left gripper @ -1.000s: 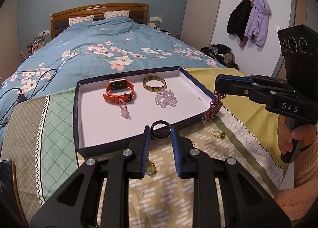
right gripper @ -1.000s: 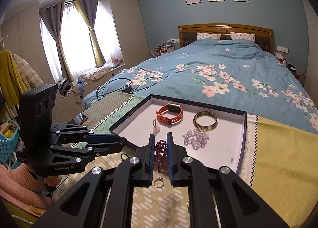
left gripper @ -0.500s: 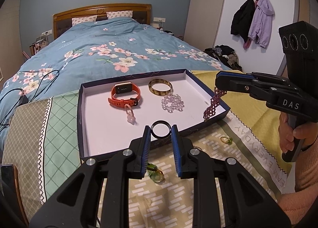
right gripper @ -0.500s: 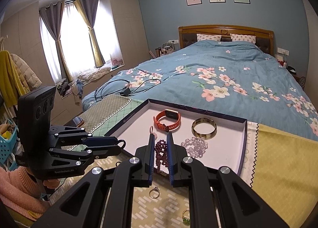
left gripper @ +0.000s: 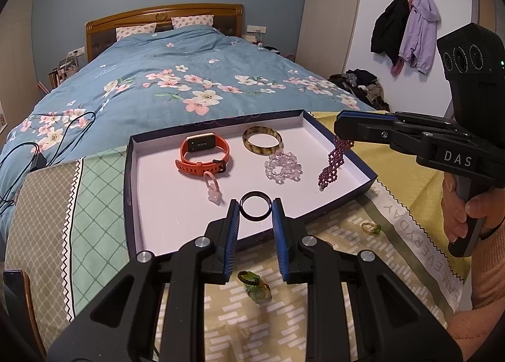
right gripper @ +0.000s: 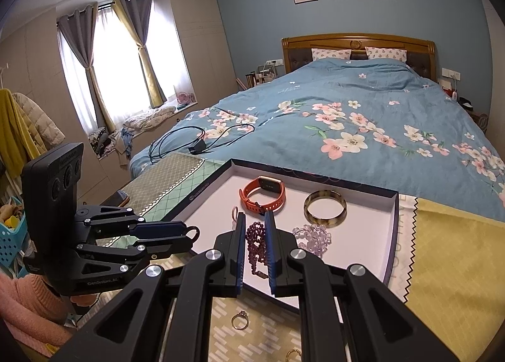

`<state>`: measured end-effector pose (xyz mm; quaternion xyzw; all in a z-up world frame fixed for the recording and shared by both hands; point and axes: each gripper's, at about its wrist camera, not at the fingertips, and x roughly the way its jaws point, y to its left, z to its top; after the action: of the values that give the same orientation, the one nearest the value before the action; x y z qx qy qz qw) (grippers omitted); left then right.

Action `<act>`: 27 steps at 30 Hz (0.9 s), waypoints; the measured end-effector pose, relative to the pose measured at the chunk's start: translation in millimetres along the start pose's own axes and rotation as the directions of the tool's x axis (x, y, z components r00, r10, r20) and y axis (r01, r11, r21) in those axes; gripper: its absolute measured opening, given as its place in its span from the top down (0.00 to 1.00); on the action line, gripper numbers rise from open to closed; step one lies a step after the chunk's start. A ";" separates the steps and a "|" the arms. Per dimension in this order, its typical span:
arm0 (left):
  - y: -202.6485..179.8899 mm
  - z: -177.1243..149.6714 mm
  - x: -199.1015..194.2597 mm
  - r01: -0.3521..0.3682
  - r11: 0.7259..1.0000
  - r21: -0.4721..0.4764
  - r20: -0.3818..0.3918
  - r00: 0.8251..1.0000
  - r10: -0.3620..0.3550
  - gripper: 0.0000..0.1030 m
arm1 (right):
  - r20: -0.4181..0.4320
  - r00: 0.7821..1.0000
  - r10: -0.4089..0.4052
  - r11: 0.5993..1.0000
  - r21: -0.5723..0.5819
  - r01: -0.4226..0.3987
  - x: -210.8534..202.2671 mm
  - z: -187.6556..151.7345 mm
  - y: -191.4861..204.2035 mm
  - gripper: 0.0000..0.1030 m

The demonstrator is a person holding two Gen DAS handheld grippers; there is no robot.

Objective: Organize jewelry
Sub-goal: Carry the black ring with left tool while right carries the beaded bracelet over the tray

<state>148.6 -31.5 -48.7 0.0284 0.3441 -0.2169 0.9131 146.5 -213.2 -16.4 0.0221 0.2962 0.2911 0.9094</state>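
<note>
Inside tray point(left gripper: 132, 191) — watch point(left gripper: 203, 154), bangle point(left gripper: 262, 140), crystal beads point(left gripper: 283, 167); left fingers point(left gripper: 232, 223) grasping ring point(left gripper: 255, 206), right fingers point(right gripper: 241, 242) purple beads point(right gripper: 256, 243).

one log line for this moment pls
left gripper: shut on black ring | right gripper: shut on purple bracelet, over tray | in tray: watch, bangle, clear bracelet
</note>
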 end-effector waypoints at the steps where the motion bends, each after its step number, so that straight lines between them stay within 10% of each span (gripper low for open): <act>1: 0.4 0.3 0.3 0.000 1.000 -0.001 -0.001 1.000 0.000 0.79 | -0.003 1.000 0.000 1.000 0.003 0.000 1.8 0.2 -0.7 0.90; 27: 16.8 4.0 26.3 -0.026 0.999 -0.021 -0.043 0.999 0.025 0.79 | -0.039 0.999 -0.005 1.000 0.015 0.005 30.5 3.6 -11.1 0.90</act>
<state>175.7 -27.1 -64.2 0.0277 0.3653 -0.2008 0.9085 174.2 -205.4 -31.8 0.0228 0.3162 0.2868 0.9040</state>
